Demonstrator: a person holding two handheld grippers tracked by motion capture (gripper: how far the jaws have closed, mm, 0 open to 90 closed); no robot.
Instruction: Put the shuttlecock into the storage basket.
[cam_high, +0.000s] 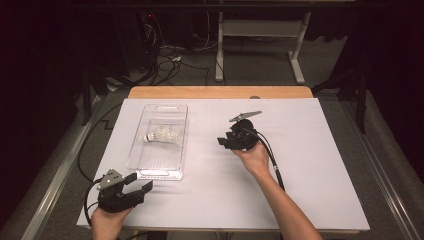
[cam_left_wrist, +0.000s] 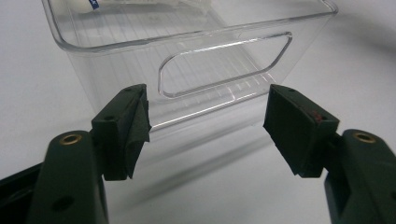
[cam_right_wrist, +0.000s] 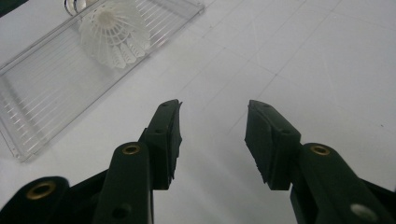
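White tabletop (cam_high: 310, 165): shuttlecock (cam_high: 164, 136) in clear bin (cam_high: 150, 165), left of empty, parted right gripper (cam_high: 223, 141).

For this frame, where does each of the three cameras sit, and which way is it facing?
High view: above the person's side, looking forward and down on the white table; both forearms, left gripper and right gripper show.
Left gripper view: rides the left gripper, facing the handle end of the clear tray; open jaws show.
Right gripper view: rides the right gripper, facing the table; open, empty jaws show.
Shared: high and right gripper views both show the white shuttlecock in the tray.
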